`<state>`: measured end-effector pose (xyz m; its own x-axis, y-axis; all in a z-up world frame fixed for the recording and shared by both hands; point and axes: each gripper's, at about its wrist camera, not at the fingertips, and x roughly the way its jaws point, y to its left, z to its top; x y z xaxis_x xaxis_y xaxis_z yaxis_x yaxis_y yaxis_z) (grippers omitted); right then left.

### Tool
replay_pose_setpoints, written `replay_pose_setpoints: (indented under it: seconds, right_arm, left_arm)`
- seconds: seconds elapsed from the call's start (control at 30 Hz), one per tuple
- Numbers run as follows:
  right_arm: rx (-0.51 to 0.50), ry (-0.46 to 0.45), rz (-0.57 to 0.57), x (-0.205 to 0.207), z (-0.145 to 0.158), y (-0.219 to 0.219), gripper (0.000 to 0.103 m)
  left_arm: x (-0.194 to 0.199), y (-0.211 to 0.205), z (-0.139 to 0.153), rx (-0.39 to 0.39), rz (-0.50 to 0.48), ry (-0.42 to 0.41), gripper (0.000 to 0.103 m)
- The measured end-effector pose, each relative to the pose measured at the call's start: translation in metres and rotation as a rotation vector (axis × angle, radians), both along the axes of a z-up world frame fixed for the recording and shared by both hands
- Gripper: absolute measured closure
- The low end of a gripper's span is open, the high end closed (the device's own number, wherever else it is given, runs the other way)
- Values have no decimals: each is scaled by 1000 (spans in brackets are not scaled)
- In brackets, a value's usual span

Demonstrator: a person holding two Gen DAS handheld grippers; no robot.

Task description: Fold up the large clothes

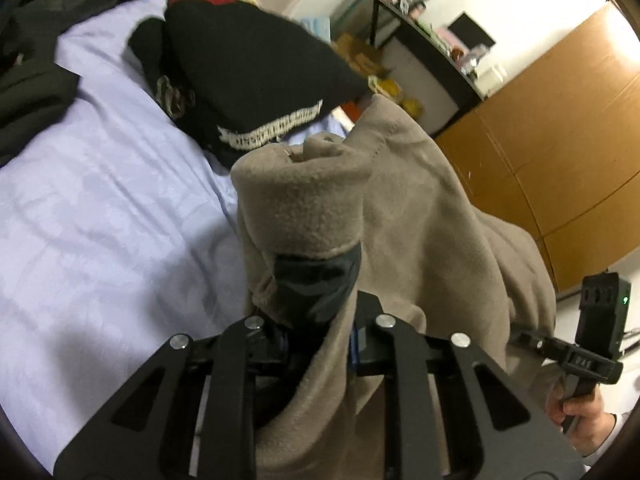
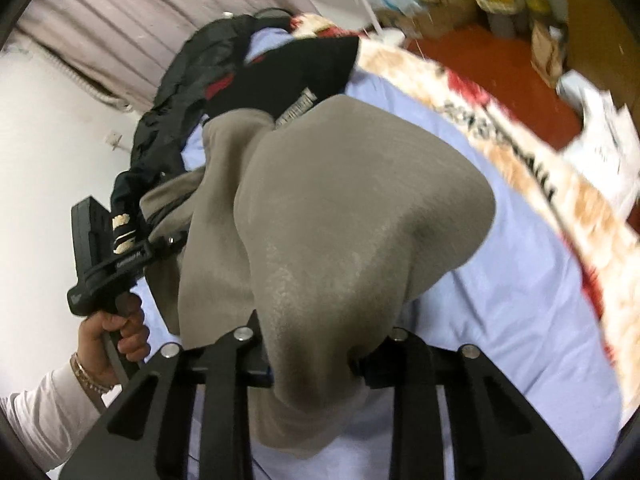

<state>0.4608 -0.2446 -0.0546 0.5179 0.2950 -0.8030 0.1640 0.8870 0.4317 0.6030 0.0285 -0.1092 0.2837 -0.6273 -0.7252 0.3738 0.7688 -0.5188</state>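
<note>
A large taupe fleece garment [image 1: 400,216] hangs bunched between both grippers, held up over a bed with a pale lilac sheet [image 1: 100,208]. My left gripper [image 1: 316,280] is shut on the garment; the fabric drapes over its fingers and hides most of them. My right gripper [image 2: 320,344] is shut on the same garment [image 2: 340,208], which covers its fingers entirely. The right gripper's body shows at the lower right of the left wrist view [image 1: 592,344]. The left gripper's body shows at the left of the right wrist view [image 2: 104,248].
A black knitted garment with red and white trim [image 1: 248,80] lies on the bed beyond the taupe one. Dark clothes [image 1: 32,92] are piled at the bed's far side. A patterned blanket [image 2: 540,184] edges the bed. A wooden wardrobe [image 1: 560,152] and cluttered shelf [image 1: 432,48] stand nearby.
</note>
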Motion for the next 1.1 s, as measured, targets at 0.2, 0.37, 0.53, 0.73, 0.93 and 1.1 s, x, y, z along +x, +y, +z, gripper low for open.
replay_pose_setpoints:
  seconds: [0.2, 0.37, 0.53, 0.73, 0.93, 1.1]
  right_arm:
    - [-26, -113, 86, 23, 60, -2, 75]
    - [-12, -245, 149, 78, 118, -15, 75]
    - [53, -350, 197, 184, 147, -44, 74]
    - [148, -331, 246, 344, 104, -64, 74]
    - [95, -14, 124, 452, -35, -84, 43]
    - [67, -99, 120, 403, -33, -110, 22]
  left_arm:
    - [-11, 16, 58, -64, 81, -100, 83]
    - [21, 23, 114, -83, 130, -188, 83]
    - [110, 17, 156, -36, 152, -253, 83]
    - [256, 12, 155, 60, 224, -268, 83]
    - [363, 20, 62, 256, 360, -76, 74]
    - [353, 52, 20, 201, 488, -42, 35]
